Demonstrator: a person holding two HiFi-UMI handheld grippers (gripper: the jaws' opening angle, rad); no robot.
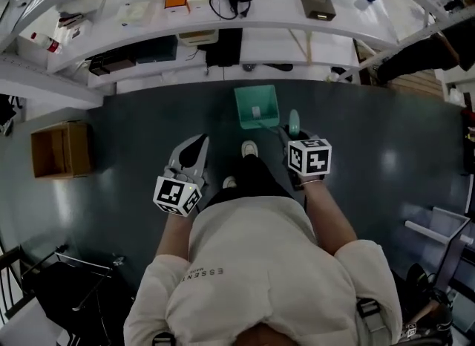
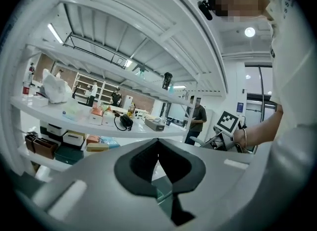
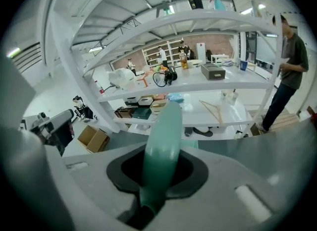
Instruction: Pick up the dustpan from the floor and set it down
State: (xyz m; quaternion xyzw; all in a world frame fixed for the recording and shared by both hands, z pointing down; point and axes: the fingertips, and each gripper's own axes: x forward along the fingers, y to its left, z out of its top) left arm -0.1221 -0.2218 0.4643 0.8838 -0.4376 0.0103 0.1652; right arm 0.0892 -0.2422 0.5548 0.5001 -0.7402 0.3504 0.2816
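Note:
The green dustpan [image 1: 256, 106] hangs over the dark floor in front of my feet, its pan end toward the shelves. Its long green handle [image 3: 162, 141] runs back between the jaws of my right gripper [image 1: 289, 135], which is shut on it. In the right gripper view the handle fills the gap between the pads of the right gripper [image 3: 159, 178]. My left gripper [image 1: 196, 146] is held beside my left leg with its jaws together and nothing in them. In its own view the left gripper [image 2: 159, 151] points level at the shelves.
A white shelf rack [image 1: 245, 18] with boxes, a black bag and cables spans the far side. An open cardboard box [image 1: 61, 149] stands on the floor at left. A black wire cart [image 1: 67, 278] is near left, a white frame [image 1: 439, 232] at right. A person [image 3: 291, 61] stands by the rack.

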